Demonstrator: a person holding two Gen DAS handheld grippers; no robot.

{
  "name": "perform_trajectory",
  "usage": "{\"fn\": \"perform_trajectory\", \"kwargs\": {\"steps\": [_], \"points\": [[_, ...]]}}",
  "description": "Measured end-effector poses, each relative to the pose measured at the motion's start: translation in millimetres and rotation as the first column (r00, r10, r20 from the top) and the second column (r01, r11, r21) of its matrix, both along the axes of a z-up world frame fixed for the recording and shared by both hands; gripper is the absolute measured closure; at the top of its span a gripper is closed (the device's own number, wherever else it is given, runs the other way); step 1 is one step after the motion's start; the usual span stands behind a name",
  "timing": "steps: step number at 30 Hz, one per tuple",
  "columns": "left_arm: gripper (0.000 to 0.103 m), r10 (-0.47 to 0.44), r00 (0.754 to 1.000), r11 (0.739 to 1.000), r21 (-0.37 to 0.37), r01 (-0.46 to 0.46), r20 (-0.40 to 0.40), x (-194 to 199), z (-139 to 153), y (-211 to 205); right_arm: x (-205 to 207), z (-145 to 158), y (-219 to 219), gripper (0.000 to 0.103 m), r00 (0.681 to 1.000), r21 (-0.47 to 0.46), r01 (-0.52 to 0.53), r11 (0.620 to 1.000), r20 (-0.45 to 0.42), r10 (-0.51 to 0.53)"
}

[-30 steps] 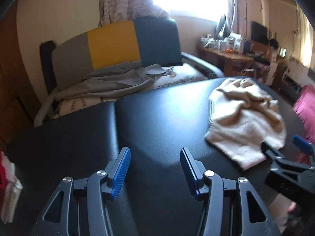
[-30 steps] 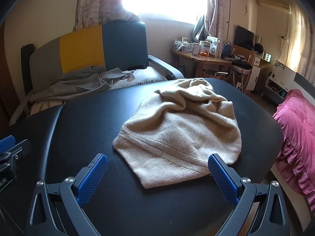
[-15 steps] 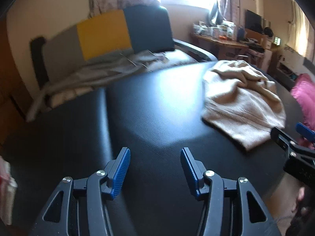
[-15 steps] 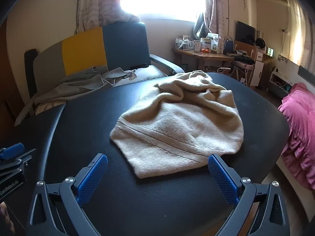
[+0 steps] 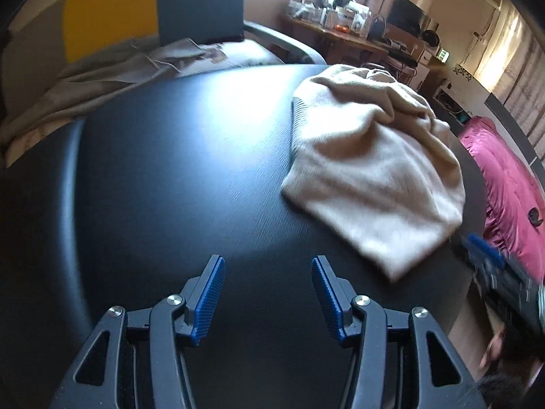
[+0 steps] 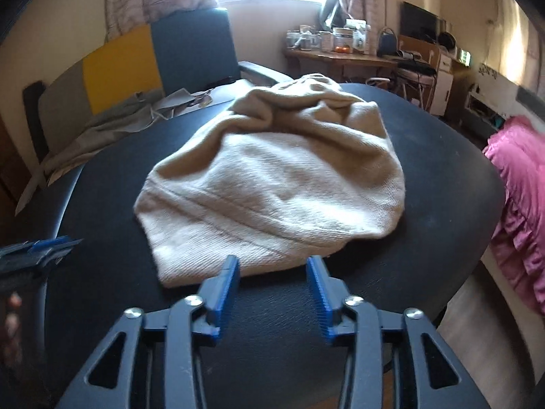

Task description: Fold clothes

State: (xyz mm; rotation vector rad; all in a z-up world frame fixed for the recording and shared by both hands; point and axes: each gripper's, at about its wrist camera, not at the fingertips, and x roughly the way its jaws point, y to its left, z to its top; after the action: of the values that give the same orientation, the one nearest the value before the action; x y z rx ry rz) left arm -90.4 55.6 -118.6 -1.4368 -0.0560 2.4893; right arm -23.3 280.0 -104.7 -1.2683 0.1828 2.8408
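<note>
A crumpled beige knit sweater (image 6: 272,177) lies on a black padded table (image 6: 442,177). In the left wrist view the sweater (image 5: 368,170) lies to the right, on the table (image 5: 170,170). My right gripper (image 6: 272,266) is open and empty, its fingertips at the sweater's near ribbed hem, a little above the table. My left gripper (image 5: 269,266) is open and empty over bare black table, to the left of the sweater. The right gripper (image 5: 490,266) shows blurred at the right edge of the left wrist view, and the left gripper (image 6: 41,248) at the left edge of the right wrist view.
A chair with grey, yellow and teal back panels (image 6: 153,58) stands behind the table with grey cloth (image 6: 112,126) on its seat. A pink ruffled bedcover (image 6: 521,211) lies to the right. A cluttered wooden desk (image 6: 357,54) stands at the back.
My right gripper has narrowed its jaws and moved forward up to the sweater's near hem. My left gripper has swung right and closer to the sweater.
</note>
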Motion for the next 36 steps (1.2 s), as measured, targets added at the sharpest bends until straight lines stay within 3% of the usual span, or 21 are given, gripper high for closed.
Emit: {"fn": "perform_trajectory", "kwargs": {"steps": [1,7,14,16,18,21,26,30,32,36], "points": [[0.049,-0.008,1.000,1.000,0.004,0.008,0.003,-10,-2,5,-1,-1,4,0.037,1.000,-0.021,0.004,1.000,-0.001,-0.004],[0.050,-0.060,0.998,0.997,0.045,0.059,0.030,-65,-15,29,-4,-8,16,0.036,1.000,-0.050,0.006,0.999,-0.003,-0.006],[0.050,-0.084,0.996,0.996,-0.012,0.084,-0.009,-65,-19,54,-13,-23,21,0.032,1.000,-0.065,0.016,0.998,0.024,-0.015],[0.059,-0.091,0.996,0.995,-0.032,0.090,-0.022,-64,-20,61,-14,-26,21,0.032,1.000,-0.052,0.018,0.998,0.019,-0.017],[0.087,-0.097,0.995,0.994,-0.052,0.095,-0.035,-63,-21,69,-16,-28,20,0.032,1.000,-0.031,0.020,0.999,0.017,-0.019],[0.093,-0.101,0.993,0.992,-0.076,0.097,-0.057,-61,-21,78,-16,-28,21,0.032,0.999,-0.018,0.031,0.999,0.012,-0.031],[0.096,-0.048,0.988,0.999,0.003,0.049,-0.146,-42,19,59,-14,-23,24,0.032,0.999,0.001,0.051,0.999,0.016,-0.051],[0.097,-0.016,0.967,0.993,0.106,0.045,-0.256,-9,83,30,-8,-10,21,0.032,0.999,0.008,0.046,0.999,-0.010,-0.046],[0.097,-0.005,0.956,0.995,0.089,0.033,-0.293,9,100,12,-5,-3,17,0.032,0.999,0.017,0.037,0.999,-0.026,-0.037],[0.097,0.055,0.963,0.998,0.017,-0.052,-0.263,37,87,-44,1,13,6,0.032,0.998,0.023,0.008,1.000,-0.056,-0.007]]}}
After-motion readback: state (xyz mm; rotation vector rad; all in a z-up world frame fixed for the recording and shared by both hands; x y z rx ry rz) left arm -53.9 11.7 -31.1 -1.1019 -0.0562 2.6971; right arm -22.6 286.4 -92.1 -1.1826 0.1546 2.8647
